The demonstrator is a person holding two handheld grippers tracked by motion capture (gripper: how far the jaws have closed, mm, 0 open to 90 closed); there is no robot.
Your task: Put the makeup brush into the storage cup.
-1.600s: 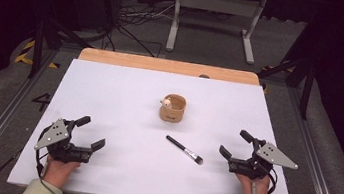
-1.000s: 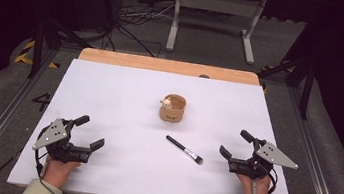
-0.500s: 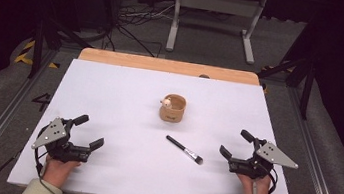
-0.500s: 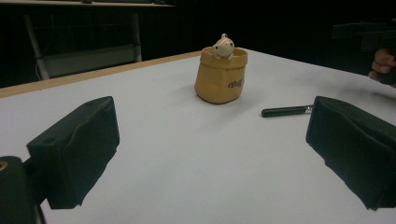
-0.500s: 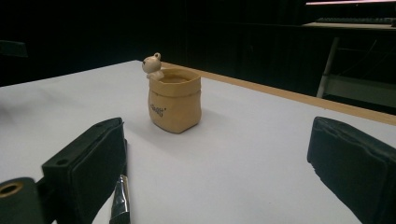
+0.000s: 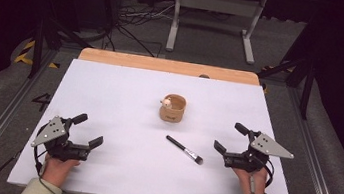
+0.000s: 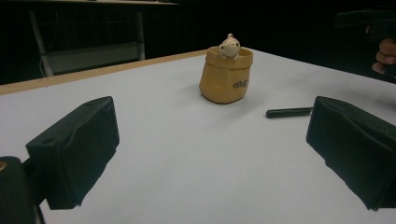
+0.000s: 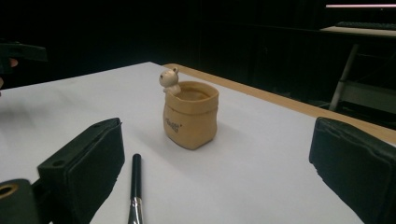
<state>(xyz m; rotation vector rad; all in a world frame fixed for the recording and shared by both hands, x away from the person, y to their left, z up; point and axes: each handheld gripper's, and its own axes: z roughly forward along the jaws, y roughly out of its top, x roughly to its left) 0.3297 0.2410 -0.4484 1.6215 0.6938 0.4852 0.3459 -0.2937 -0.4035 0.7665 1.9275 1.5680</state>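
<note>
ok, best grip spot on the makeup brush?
Take the brush by its black handle near the middle, coming straight down with the right tongs, which are nearest. It lies flat on the table, so the open jaws should straddle it across its length, clear of the bristle end.

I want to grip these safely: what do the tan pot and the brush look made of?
The tan pot looks like matte ceramic moulded as a sack, maybe resin: rigid folds, printed lettering. The brush has a glossy black handle, probably plastic or lacquered wood, and a shiny metal ferrule.
</note>
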